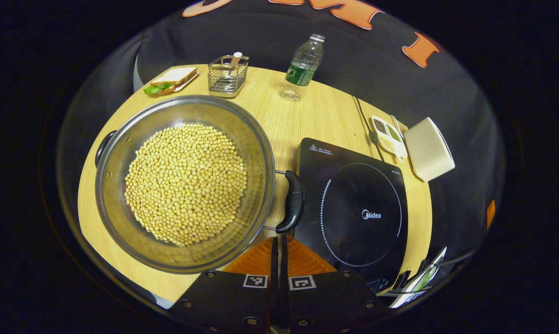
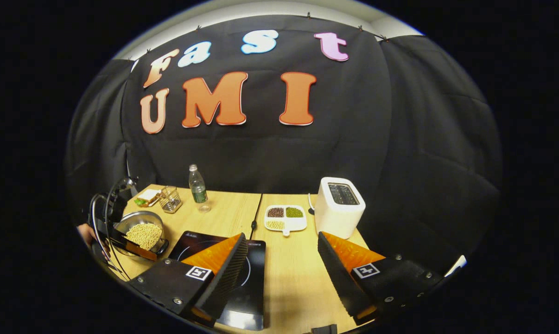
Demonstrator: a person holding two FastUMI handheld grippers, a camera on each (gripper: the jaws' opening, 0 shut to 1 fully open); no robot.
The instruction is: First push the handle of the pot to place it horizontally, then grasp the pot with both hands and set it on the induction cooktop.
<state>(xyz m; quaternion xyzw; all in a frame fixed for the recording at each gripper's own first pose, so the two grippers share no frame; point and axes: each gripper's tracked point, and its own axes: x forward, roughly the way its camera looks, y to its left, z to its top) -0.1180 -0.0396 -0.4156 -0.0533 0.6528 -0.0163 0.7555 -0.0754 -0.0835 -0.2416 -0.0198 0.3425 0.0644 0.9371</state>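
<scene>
Pot: the pot, brimming with soybeans, sat on the bench just left of the induction cooktop.
Handles: the near handle lay beside the cooktop's edge; the far handle was opposite.
Left hand-held gripper: fingers together, empty, just short of the near handle.
Right hand-held gripper: fingers apart, empty, above the bench by the cooktop.
Handling: likely heavy, rigid, with slick steel walls; beans could spill if tipped. Best taken level by both handles.
</scene>
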